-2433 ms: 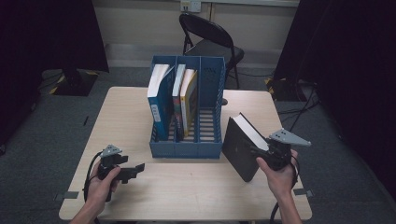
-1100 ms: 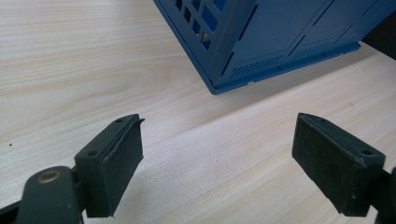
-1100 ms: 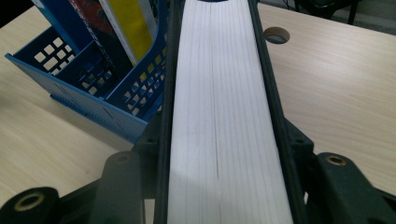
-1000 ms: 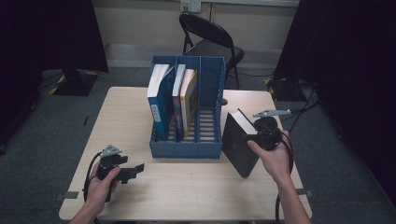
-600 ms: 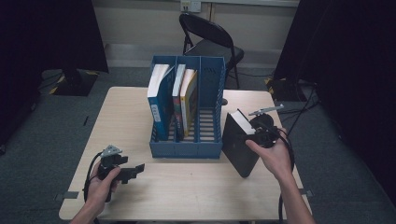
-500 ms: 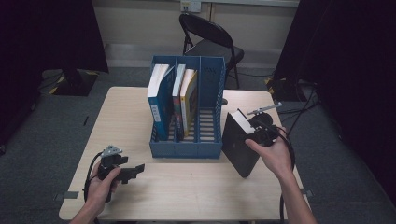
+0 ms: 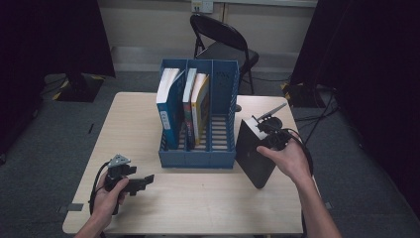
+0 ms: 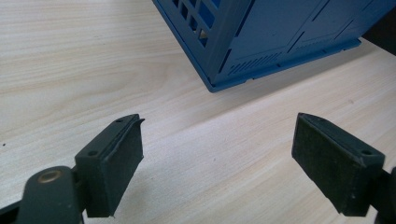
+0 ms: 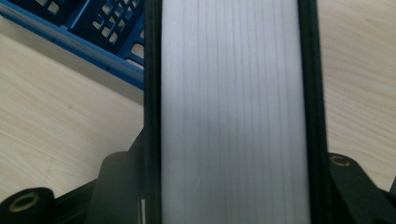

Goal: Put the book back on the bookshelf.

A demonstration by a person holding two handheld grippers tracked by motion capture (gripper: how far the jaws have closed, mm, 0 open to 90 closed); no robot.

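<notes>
Gripping a black book [image 7: 253, 153], the right gripper [image 7: 267, 140] pinches it across its thickness near the upper end; the right gripper view shows the white page block [image 9: 231, 112] running up between the two black covers, with a jaw pressed against each cover. That gripper's jaws have just eased a little wider, yet the book sits between them and the pads are on it. The book stands tilted on the desk [image 7: 208, 208], its lower corner resting on the wood toward the right edge, just beside the right end of the blue file rack [image 7: 198, 156], apart from it as far as the high view tells. The rack stands toward the middle of the desk, nearer the far edge, with three compartments: a blue book [image 7: 168, 106] leans in the left one, a dark-spined book [image 7: 188, 104] and a yellow book [image 7: 200, 101] stand in the middle one, and the right one [image 7: 224, 114] holds nothing. The left gripper [image 7: 141, 182] rests near the desk's near-left corner in the person's hand, jaws spread wide with bare wood between them, and the left gripper view shows its pads [image 8: 114, 163] pointing toward the rack's near corner [image 8: 219, 79].
</notes>
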